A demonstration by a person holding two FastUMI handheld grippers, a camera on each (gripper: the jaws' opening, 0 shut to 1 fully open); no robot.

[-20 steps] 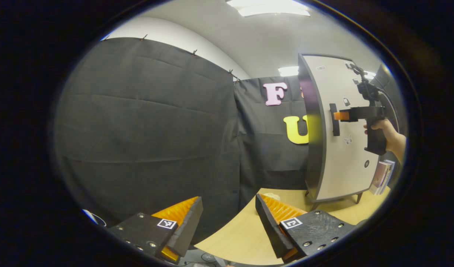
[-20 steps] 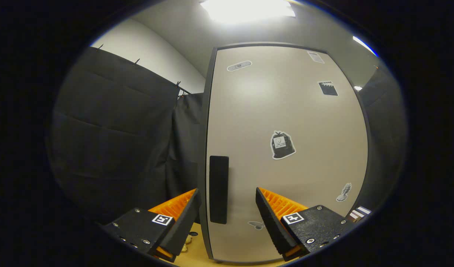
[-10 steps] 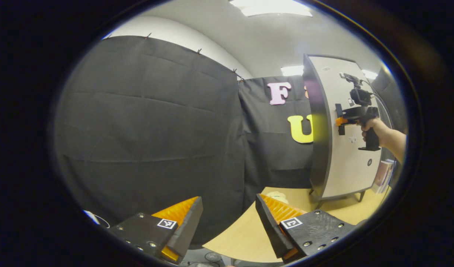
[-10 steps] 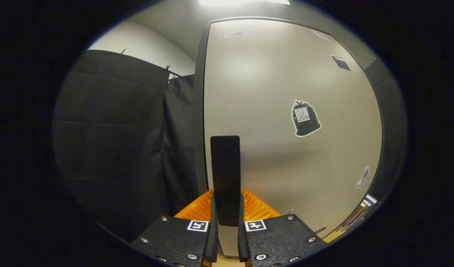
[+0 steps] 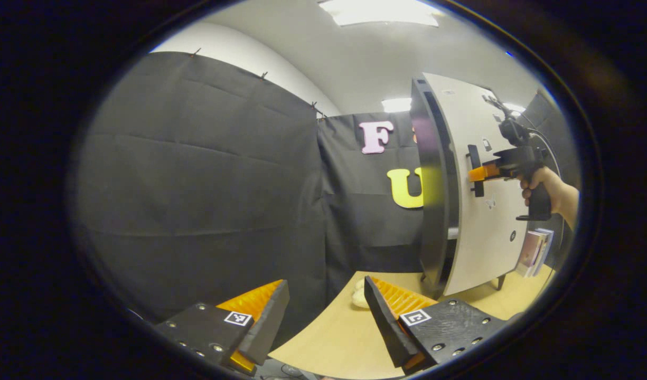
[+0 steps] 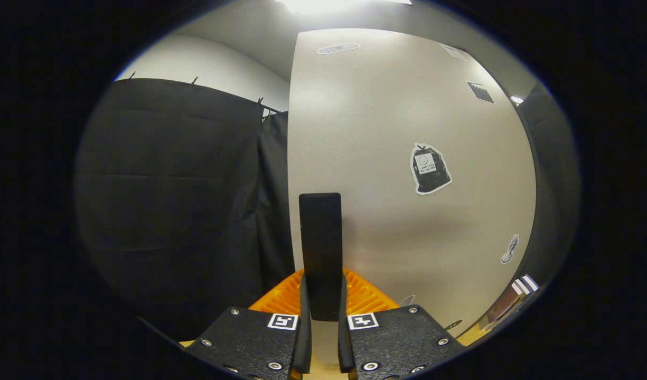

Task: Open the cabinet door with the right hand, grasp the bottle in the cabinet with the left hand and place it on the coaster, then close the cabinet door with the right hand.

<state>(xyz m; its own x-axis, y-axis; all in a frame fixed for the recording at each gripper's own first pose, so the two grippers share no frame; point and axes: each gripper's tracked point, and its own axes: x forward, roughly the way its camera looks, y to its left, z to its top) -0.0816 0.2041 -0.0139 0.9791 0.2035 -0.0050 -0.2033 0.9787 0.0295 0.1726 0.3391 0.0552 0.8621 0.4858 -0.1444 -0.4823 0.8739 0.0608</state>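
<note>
The right claw (image 6: 321, 338) was clamped on the black handle (image 6: 321, 253) of the cabinet door (image 6: 408, 158), both fingers pressing it. In the left gripper view the door (image 5: 481, 174) stood slightly ajar from the cabinet (image 5: 431, 184). The left claw (image 5: 326, 322) hung wide and empty above the wooden surface (image 5: 334, 338).

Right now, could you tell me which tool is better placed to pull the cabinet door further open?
Right. The right tool is shut on the door handle, with the cabinet door just ajar; the left tool is open, apart from it.
</note>
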